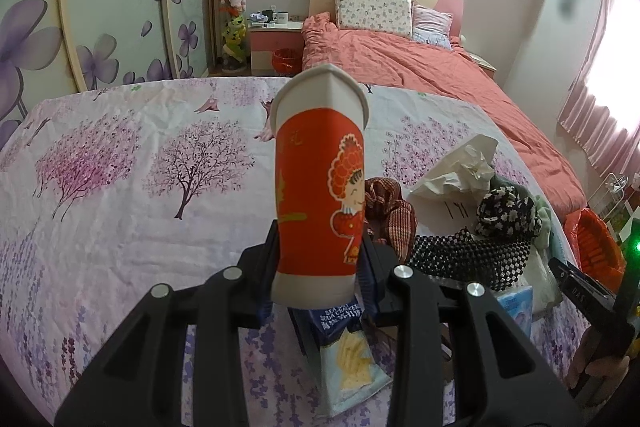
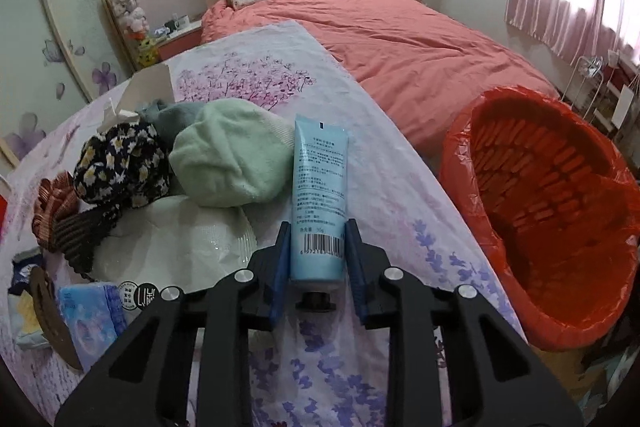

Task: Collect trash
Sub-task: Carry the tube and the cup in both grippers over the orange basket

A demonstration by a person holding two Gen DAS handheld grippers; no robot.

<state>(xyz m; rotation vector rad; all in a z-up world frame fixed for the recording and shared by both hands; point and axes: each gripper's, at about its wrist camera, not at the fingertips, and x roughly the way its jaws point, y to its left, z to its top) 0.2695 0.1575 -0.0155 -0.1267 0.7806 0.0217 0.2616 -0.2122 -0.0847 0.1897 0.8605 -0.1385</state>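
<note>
Left gripper: the left gripper [image 1: 320,267] is clamped on a crushed red-and-white paper cup [image 1: 320,187] with a cartoon figure printed on it, pads pressing both sides of the lower body, rim squashed to a point up top.
Cup position: held up off the floral pink-and-purple bedsheet [image 1: 120,187], tilted a touch, above a blue-and-white cracker packet [image 1: 348,351] that lies flat on the sheet right under the jaws.
Right gripper: the right gripper [image 2: 318,259] has a light-blue plastic cosmetic tube [image 2: 318,187] between its blue pads, black cap end toward the camera, barcode showing; the pads touch the tube's sides, so it is grasping the tube.
Tube position: it points away along the fingers, over the sheet, its far crimped end next to a pale green folded towel [image 2: 228,163].
Bin: a red slatted wastebasket lined with a red plastic bag [image 2: 552,203] stands just right of the sheet's edge, near the tube, mouth tipped toward the camera.
Clutter: a black daisy-print cloth [image 2: 120,163], a brown striped cloth [image 2: 56,219] and a blue tissue pack [image 2: 92,319] sit piled to the left.
Background: a coral-pink duvet bed [image 2: 400,35] with two pillows.
</note>
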